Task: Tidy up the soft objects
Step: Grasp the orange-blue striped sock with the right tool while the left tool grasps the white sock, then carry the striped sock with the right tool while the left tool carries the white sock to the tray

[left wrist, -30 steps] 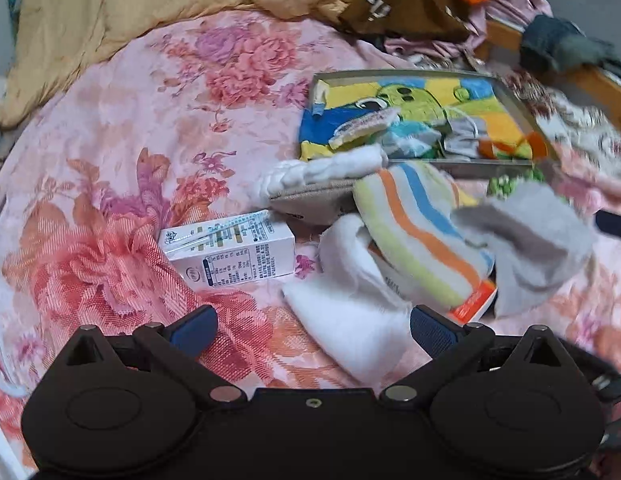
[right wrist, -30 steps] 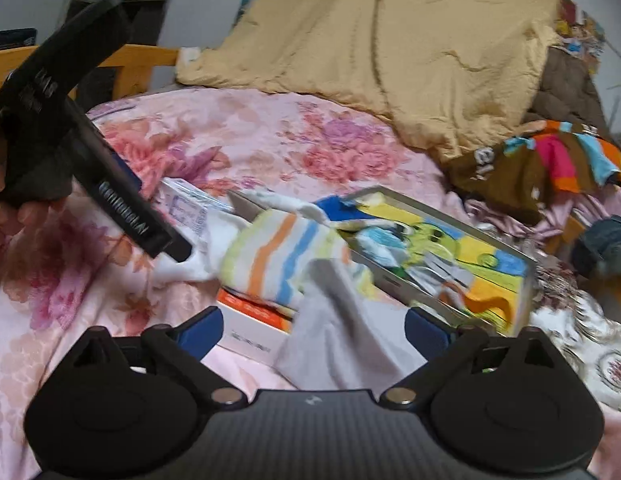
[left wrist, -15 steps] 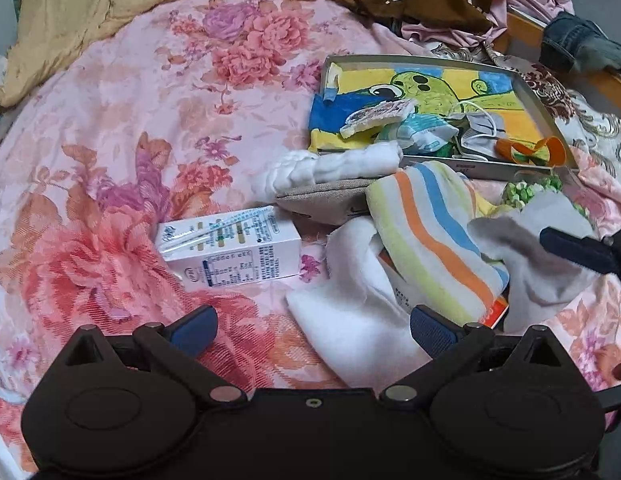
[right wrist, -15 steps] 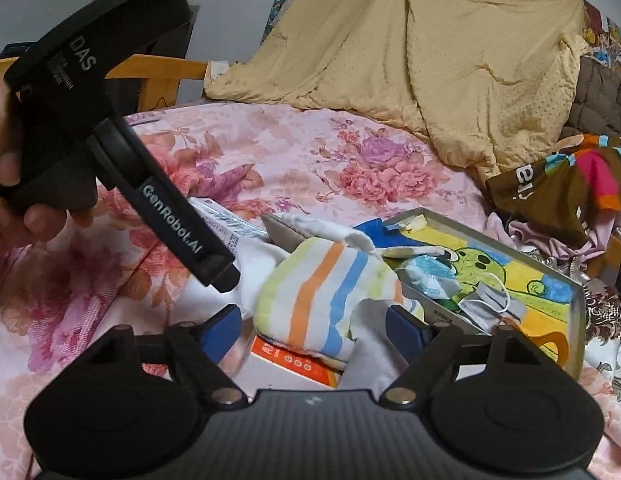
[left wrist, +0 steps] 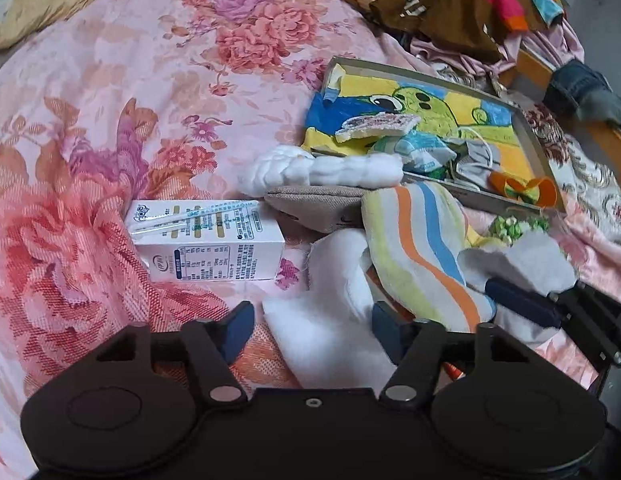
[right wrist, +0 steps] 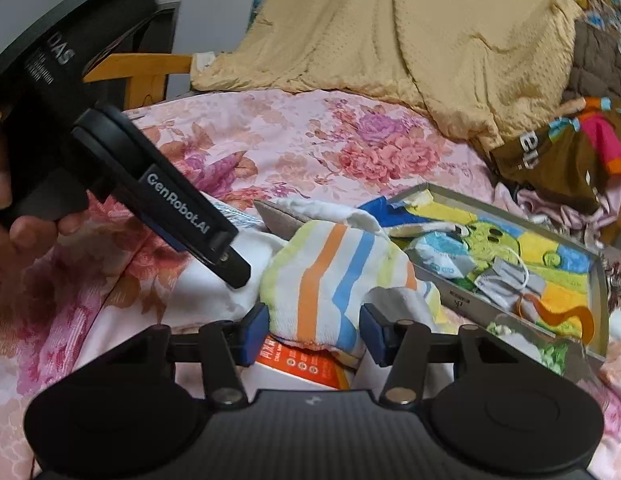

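Plainly, in the left wrist view, the left gripper [left wrist: 312, 326] is seen closing over a white cloth [left wrist: 330, 320] that lies on the pink floral bedspread [left wrist: 110, 120]. The cloth sits between the blue pads, but the pads are not yet seen pressing it, so no grip is made. Its long axis runs from near to far, roughly along the fingers, which suits a pinch across its width. To the left a milk carton [left wrist: 206, 246] is seen, apart from the cloth. To the right a striped towel [left wrist: 422, 252] overlaps the cloth's edge, and past it a grey cloth [left wrist: 526, 260] is met by the right gripper [left wrist: 522, 304]. At the far right an open box [left wrist: 542, 160] with a cartoon lining is seen, already holding small soft items.

In the right wrist view, the right gripper [right wrist: 312, 330] is seen closing with the near end of the striped towel [right wrist: 330, 280] and a fold of grey cloth [right wrist: 398, 300] between its pads; firm contact cannot be told. The box [right wrist: 598, 280] lies to the right and farther off, nearer this hand than the other. The left gripper [right wrist: 234, 272] is seen at the left, tip down on the white cloth [right wrist: 214, 292], borne by a hand [right wrist: 14, 232].
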A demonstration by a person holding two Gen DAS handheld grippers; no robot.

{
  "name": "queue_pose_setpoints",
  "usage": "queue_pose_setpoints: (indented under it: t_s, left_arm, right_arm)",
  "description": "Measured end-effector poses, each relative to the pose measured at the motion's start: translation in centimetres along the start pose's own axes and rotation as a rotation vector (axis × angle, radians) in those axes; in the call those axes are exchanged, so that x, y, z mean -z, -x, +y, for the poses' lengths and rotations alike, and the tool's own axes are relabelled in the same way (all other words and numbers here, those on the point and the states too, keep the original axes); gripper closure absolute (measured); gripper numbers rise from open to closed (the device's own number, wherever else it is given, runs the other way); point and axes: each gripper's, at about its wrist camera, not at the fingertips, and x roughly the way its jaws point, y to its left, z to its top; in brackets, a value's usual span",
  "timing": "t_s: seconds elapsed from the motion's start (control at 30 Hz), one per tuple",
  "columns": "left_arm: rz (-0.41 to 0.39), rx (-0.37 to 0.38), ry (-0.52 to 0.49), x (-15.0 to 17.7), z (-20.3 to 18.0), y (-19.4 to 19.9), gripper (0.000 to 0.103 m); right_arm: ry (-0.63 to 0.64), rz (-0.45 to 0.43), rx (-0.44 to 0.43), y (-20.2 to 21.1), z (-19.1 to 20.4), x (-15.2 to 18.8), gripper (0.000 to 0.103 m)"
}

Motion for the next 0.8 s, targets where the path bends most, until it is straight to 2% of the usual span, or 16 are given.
queue_pose_setpoints:
  t_s: [0.1, 0.17, 0.2, 0.27, 0.33, 0.43, 0.53, 0.7, 0.8]
  left_arm:
    - [-0.011, 0.032, 0.036, -0.2, 0.2, -0.5, 0.044]
    - [-0.021, 0.044, 0.039, -0.3, 0.2, -0.9, 0.051]
    - [-0.015, 0.042, 0.04, -0.4, 0.3, -1.1, 0.059]
    - [-0.004, 0.044, 0.054, -0.4, 0.5, -1.3, 0.067]
    - [-0.002, 0.052, 0.067, -0.4, 0.7, -1.3, 0.081]
    - [-0.005, 0.076, 0.092, -0.4, 1.2, -1.3, 0.092]
    - [-0.013, 0.097, 0.124, -0.3, 1.5, -0.9, 0.096]
    - [-0.042, 0.101, 0.106, -0.3, 1.0, 0.3, 0.098]
    - [-0.086, 0.109, 0.089, -0.4, 0.5, 1.6, 0.098]
  right_arm:
    - [-0.065, 0.02, -0.016, -0.5, -0.7, -0.1, 0.049]
    - [-0.134, 0.03, -0.035, -0.9, -1.3, -0.2, 0.049]
    - [-0.163, 0.035, -0.045, -1.0, -1.6, -0.2, 0.049]
    - [-0.201, 0.04, -0.056, -1.3, -2.0, -0.1, 0.054]
    - [-0.223, 0.044, -0.064, -1.4, -2.3, -0.1, 0.069]
    - [-0.231, 0.05, -0.055, -1.4, -2.5, -0.1, 0.079]
    - [-0.214, 0.045, -0.045, -1.0, -2.1, -0.2, 0.082]
    - [-0.189, -0.007, -0.051, 0.4, -1.5, -0.8, 0.082]
    - [-0.191, -0.047, -0.04, 1.6, -1.4, -1.2, 0.082]
